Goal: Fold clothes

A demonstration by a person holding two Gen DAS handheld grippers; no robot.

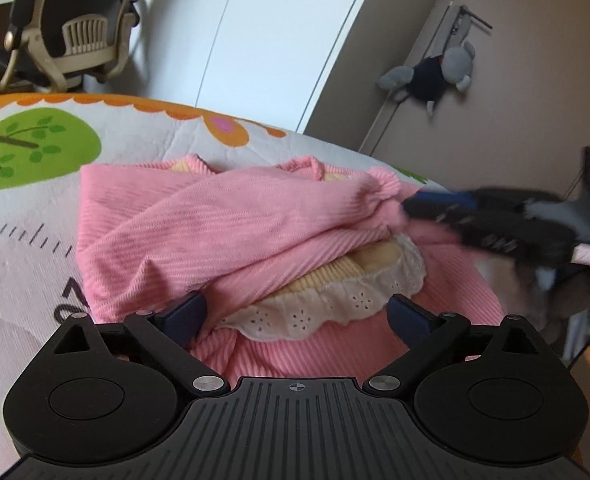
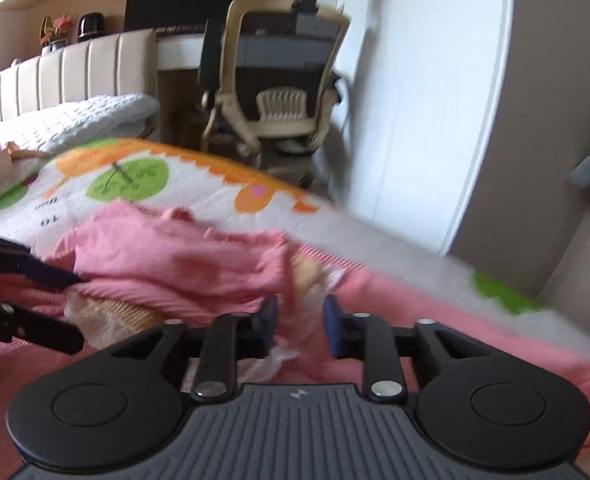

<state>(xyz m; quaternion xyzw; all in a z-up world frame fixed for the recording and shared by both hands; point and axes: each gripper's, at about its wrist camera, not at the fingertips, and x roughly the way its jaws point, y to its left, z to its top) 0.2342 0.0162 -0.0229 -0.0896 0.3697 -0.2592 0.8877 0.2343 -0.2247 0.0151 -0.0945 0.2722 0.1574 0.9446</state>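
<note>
Knitwear like this pink garment (image 1: 223,216) is light, soft and floppy, so expect it to sag and slide wherever you don't support it. It lies bunched on the bed (image 1: 143,148), on the patterned quilt, with a pink ribbed layer thrown across a yellow part edged in white lace trim (image 1: 327,308).

Your left gripper (image 1: 297,314) has its jaws wide, straddling the lace and the lower pink fold, gripping nothing. Your right gripper (image 2: 298,322) comes in from the right side; in the left wrist view its tip meets the gathered cuff-like end (image 1: 387,188) of the upper layer. In its own view the jaws stand narrow with pink cloth and a bit of white between them, but the blur is heavy, so I cannot tell whether they actually pinch the fabric.

Take hold at firm edges: the cuff, a hem or a seam, not the middle of a panel, which would only stretch and bunch. Avoid the lace; it looks delicate and could snag. Grip through a single layer, or the fold will drag the layer beneath with it.
</note>
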